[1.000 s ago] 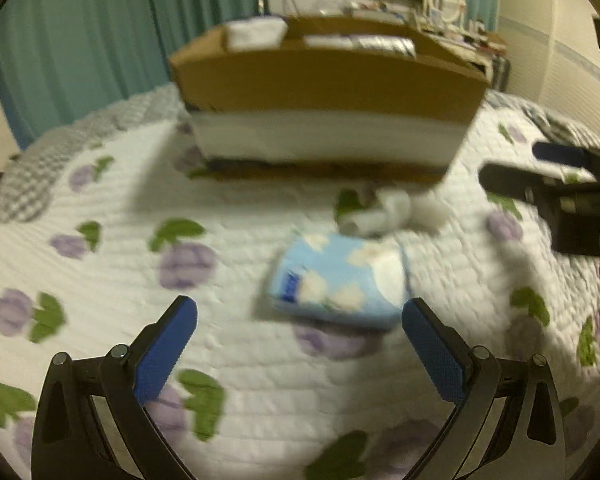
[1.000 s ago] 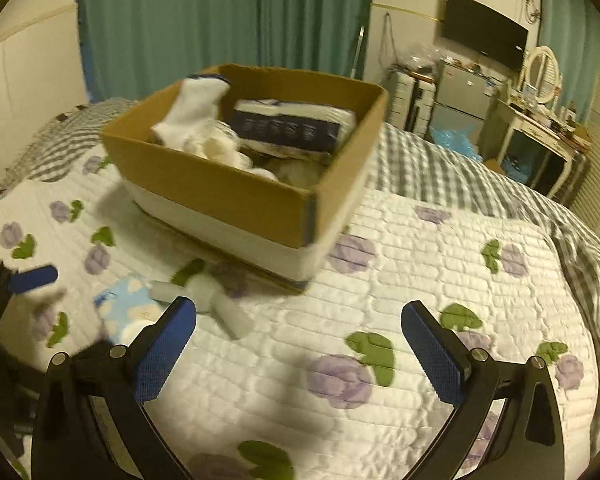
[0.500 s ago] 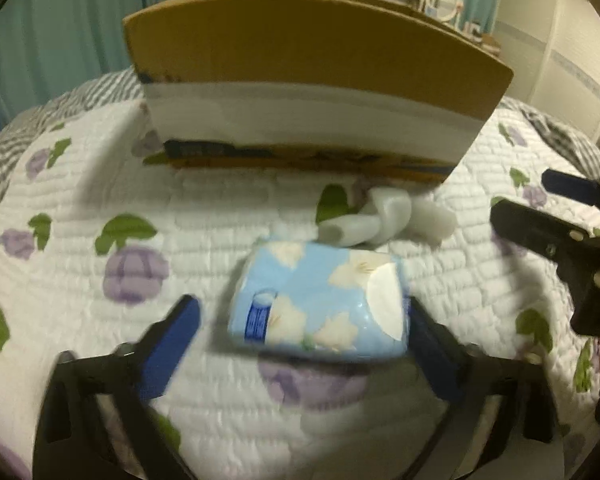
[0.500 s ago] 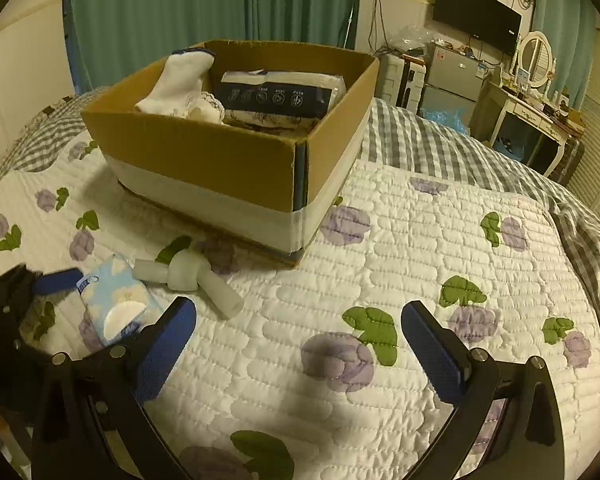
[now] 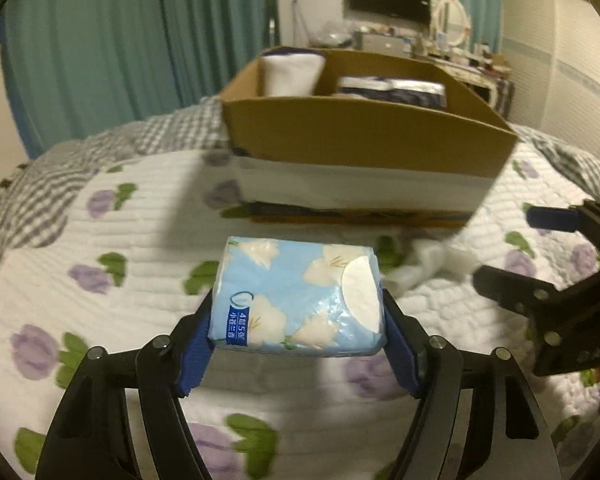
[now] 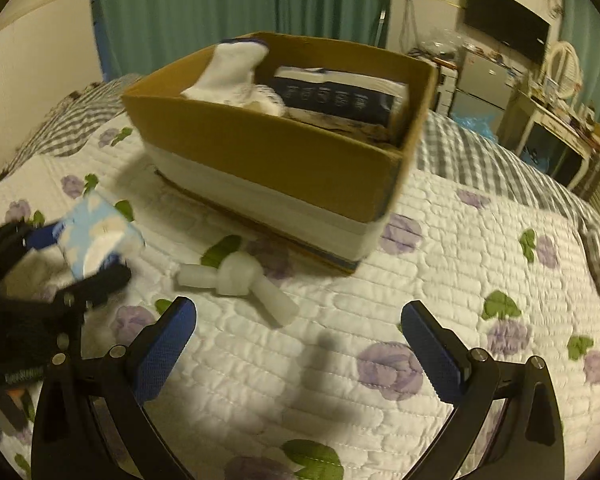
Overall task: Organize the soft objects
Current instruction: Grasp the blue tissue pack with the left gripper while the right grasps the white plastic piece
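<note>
My left gripper (image 5: 298, 344) is shut on a light-blue flowered tissue pack (image 5: 300, 298) and holds it above the quilt, in front of the cardboard box (image 5: 364, 140). The pack also shows in the right wrist view (image 6: 100, 236), held at the left. A knotted white sock (image 6: 238, 274) lies on the quilt near the box's front edge; it also shows blurred in the left wrist view (image 5: 424, 266). My right gripper (image 6: 298, 334) is open and empty, just short of the sock. The box (image 6: 276, 152) holds white socks (image 6: 232, 72) and a dark tissue pack (image 6: 336, 98).
The bed has a white quilt with purple flowers (image 6: 396, 364) and a grey checked blanket (image 6: 480, 152) behind it. Teal curtains (image 5: 140, 48) hang at the back. A dresser and TV (image 6: 508, 30) stand at the far right.
My left gripper has closed on the blue tissue pack and lifted it off the quilt. My right gripper has moved closer to the knotted sock, still open.
</note>
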Demonstrator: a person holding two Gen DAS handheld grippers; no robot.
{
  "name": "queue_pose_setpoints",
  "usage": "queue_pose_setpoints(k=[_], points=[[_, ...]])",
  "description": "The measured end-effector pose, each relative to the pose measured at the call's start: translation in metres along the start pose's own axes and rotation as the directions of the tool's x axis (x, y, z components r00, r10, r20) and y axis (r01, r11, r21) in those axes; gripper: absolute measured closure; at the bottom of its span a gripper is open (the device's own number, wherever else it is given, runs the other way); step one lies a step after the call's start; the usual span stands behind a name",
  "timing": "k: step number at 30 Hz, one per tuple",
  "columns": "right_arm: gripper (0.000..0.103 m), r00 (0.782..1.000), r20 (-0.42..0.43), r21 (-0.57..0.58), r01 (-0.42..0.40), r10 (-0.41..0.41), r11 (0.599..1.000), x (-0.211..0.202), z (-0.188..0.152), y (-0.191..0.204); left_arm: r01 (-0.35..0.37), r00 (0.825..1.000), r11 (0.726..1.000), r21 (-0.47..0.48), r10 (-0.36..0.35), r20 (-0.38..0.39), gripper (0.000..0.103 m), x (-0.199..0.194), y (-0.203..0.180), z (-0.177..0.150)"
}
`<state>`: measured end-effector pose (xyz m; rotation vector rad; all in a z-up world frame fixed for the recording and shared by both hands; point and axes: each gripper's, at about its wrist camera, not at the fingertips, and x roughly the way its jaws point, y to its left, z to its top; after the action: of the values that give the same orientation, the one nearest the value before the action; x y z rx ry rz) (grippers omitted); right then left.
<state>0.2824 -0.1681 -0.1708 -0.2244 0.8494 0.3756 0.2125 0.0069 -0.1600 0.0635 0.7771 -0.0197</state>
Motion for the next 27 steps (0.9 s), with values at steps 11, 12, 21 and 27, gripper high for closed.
queue_pose_setpoints(k=[11, 12, 21, 27], points=[[0.015, 0.996, -0.067, 0.005, -0.051, 0.051, 0.999, 0.045, 0.020, 0.016, -0.072, 0.997, 0.995, -0.072, 0.071, -0.017, 0.030, 0.009, 0.030, 0.001], [0.016, 0.995, -0.072, 0.008, -0.064, 0.064, 0.998, 0.048, 0.019, 0.016, -0.073, 0.997, 0.995, -0.074, 0.071, -0.019, 0.030, 0.010, 0.031, 0.001], [0.059, 0.990, -0.073, -0.040, -0.122, 0.118, 0.992, 0.054, 0.011, 0.030, -0.087, 0.996, 0.995, -0.048, 0.086, -0.021, 0.030, 0.010, 0.025, -0.002], [0.085, 0.997, -0.007, -0.074, -0.078, 0.078, 0.994, 0.025, 0.005, 0.038, -0.088, 0.996, 0.996, -0.017, 0.088, 0.007, 0.030, -0.003, 0.016, 0.001]])
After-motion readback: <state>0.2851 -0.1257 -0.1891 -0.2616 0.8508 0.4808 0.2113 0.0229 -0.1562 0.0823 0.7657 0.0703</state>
